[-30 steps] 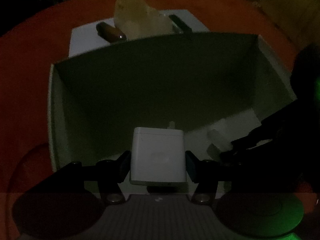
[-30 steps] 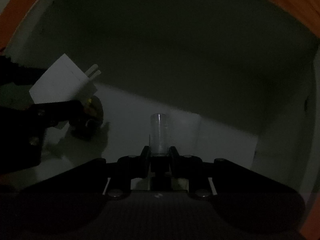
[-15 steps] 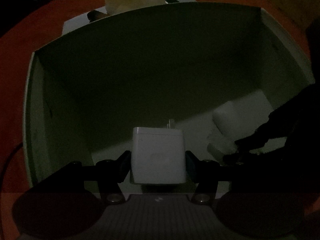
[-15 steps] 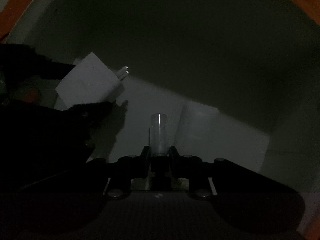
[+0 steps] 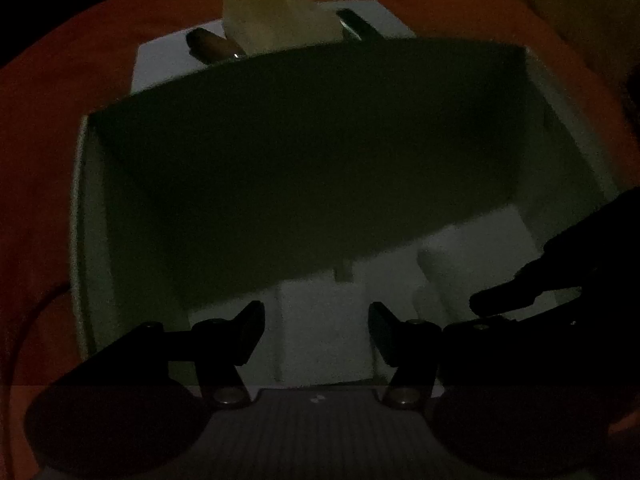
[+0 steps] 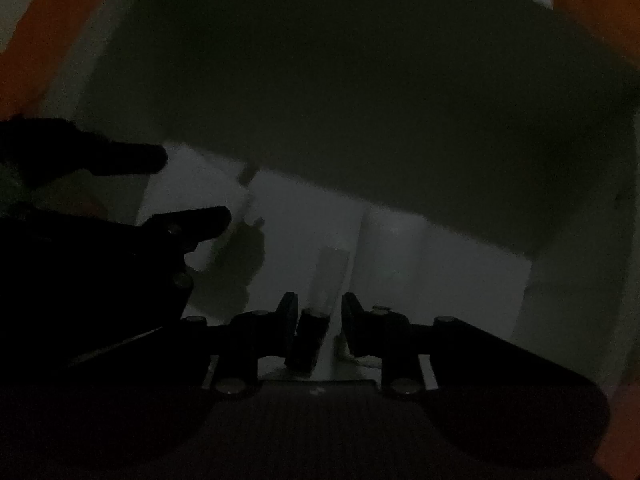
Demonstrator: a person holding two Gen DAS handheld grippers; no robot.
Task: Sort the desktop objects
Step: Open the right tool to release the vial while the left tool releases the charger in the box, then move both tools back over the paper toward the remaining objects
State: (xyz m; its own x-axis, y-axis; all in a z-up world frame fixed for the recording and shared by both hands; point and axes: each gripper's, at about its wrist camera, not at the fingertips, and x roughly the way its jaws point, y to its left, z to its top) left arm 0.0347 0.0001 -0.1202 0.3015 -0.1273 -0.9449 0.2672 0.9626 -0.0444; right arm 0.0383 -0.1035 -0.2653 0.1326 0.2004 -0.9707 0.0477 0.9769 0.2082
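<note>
Both items are let go now: the charger (image 5: 324, 332), clamped half a second ago, is left lying on the box (image 5: 96, 240) floor between the spread left gripper (image 5: 316, 332) fingers. The small tube (image 6: 330, 280) is released too, right gripper (image 6: 320, 320) parted. Drop-off looks done.

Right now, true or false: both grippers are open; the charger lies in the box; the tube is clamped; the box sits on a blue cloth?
1. Both the left gripper and the right gripper are open: true.
2. The charger lies in the box: true.
3. The tube is clamped: false, it lies loose between the spread fingers.
4. The cloth is blue: false, orange-red.
</note>
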